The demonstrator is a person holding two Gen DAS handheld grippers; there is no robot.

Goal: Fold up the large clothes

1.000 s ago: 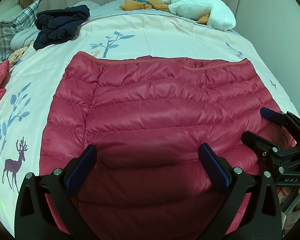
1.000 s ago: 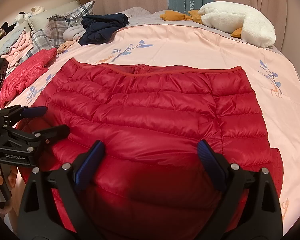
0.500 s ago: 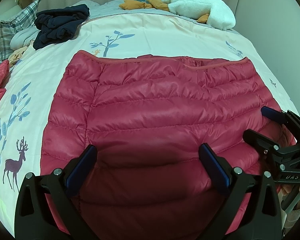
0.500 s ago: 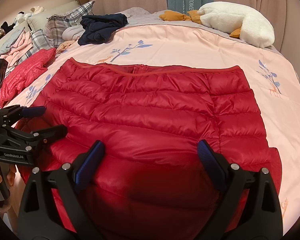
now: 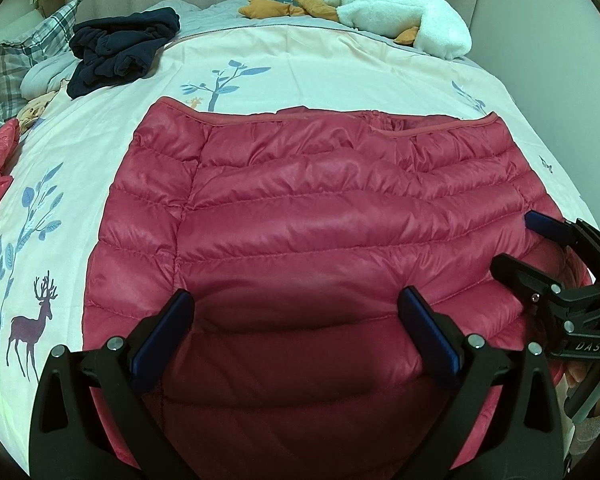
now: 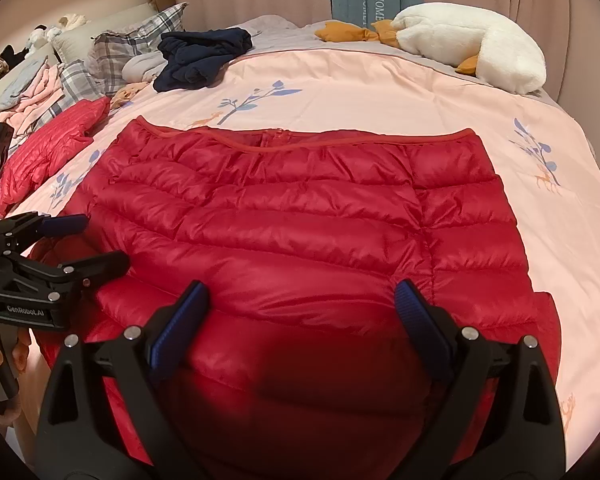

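A red quilted down jacket [image 5: 320, 232] lies spread flat across the middle of the bed, on a pale pink duvet cover [image 5: 300, 68] printed with blue branches and a dark deer [image 5: 30, 320]. The jacket is puffy and glossy, stitched in horizontal channels that catch the light, with a vertical seam running down each side panel. Its far edge is a straight piped hem, with a zipper end [image 6: 274, 136] showing near the middle. The near part of the jacket is in shadow beneath the grippers, and its near right corner looks doubled over itself in the right wrist view. The left gripper [image 5: 296, 328] hangs over the near part of the jacket with its blue-padded fingers [image 5: 168, 320] spread wide, nothing between them. The right gripper [image 6: 300, 320] hangs over the same stretch of fabric just alongside, its fingers [image 6: 416, 316] likewise spread apart and holding nothing; whether either one touches the fabric I cannot tell. Beyond the jacket, a dark navy garment [image 5: 120, 48] sits heaped near a plaid pillow [image 6: 140, 44], a white plush goose [image 6: 472, 44] rests at the far right of the bed, and another red quilted garment [image 6: 52, 148] lies crumpled at the left edge.
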